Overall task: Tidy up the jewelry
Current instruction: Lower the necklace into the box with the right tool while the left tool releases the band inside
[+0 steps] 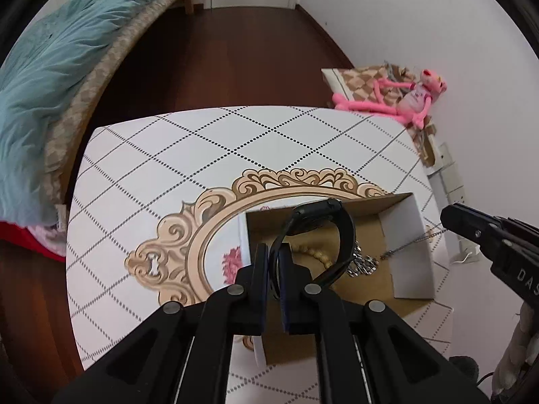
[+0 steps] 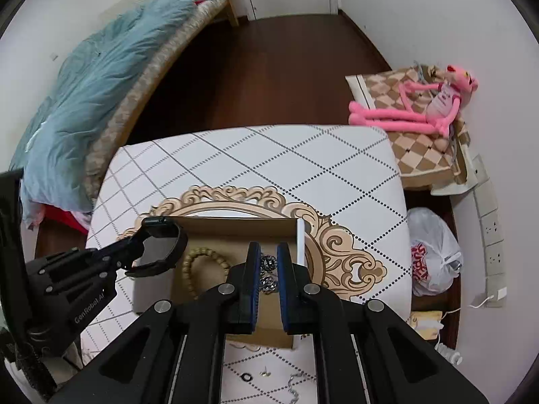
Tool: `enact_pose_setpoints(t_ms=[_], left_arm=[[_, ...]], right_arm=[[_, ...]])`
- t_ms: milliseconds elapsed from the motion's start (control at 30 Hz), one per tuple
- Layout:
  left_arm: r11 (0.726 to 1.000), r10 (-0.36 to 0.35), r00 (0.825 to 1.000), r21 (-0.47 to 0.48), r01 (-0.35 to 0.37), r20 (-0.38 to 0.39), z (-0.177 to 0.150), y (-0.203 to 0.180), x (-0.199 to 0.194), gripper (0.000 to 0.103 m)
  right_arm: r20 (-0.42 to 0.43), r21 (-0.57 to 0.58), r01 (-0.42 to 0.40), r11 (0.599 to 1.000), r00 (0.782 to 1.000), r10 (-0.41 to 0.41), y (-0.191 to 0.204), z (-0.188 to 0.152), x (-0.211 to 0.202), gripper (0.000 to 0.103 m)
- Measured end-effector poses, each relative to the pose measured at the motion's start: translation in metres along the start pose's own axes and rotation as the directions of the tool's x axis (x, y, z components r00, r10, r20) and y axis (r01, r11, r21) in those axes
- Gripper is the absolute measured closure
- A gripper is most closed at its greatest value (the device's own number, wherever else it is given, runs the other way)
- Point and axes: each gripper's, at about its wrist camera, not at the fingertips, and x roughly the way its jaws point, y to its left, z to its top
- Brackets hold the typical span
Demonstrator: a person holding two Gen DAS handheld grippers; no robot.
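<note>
My left gripper [image 1: 273, 252] is shut on the strap of a black wristwatch [image 1: 323, 222], which hangs over an open cardboard box [image 1: 411, 235] on the patterned table [image 1: 168, 168]. A wooden bead bracelet [image 1: 318, 254] lies inside the box. My right gripper [image 2: 268, 252] is shut on a silver chain [image 2: 268, 281] that dangles over the same box [image 2: 235, 232]. From the left wrist view the right gripper [image 1: 451, 217] sits at the right, its chain [image 1: 363, 264] trailing down into the box. In the right wrist view the left gripper [image 2: 133, 252] holds the watch [image 2: 161, 245] beside the bead bracelet [image 2: 195, 262].
A small dark ring [image 2: 247, 377], a stud [image 2: 264, 372] and another chain [image 2: 294, 387] lie on the table near its front edge. A bed with a blue duvet [image 2: 101, 84] is at the left. A pink plush toy [image 2: 421, 111] and a plastic bag [image 2: 434, 252] sit at the right.
</note>
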Motion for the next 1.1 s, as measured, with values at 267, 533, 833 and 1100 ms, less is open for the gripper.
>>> enact_pose_setpoints(t_ms=[267,533,833,1100], left_arm=[[1.0,0.007,1.0,0.003,-0.007,-0.019,0.019,-0.008,0.009,0.074],[0.998,0.058,0.998,-0.016,-0.057,0.04,0.03,-0.008,-0.009,0.015],[0.98,0.196,0.966,-0.06,-0.188,0.171,0.001,0.01,-0.033,0.001],[0.975,0.212,0.968,-0.101,-0.2,0.132,-0.034,0.015,-0.024,0.001]], right_arm=[[-0.058,0.028,-0.03,0.999,0.998,0.031,-0.012,0.006,0.025,0.092],[-0.076,0.026,-0.034,0.999,0.996,0.036,-0.013,0.007,0.026,0.051],[-0.058,-0.02,0.1,0.995,0.993,-0.101,-0.006,-0.014,0.019,0.008],[-0.067,-0.056,0.182,0.982,0.98,-0.186,0.008,-0.05,0.03,0.002]])
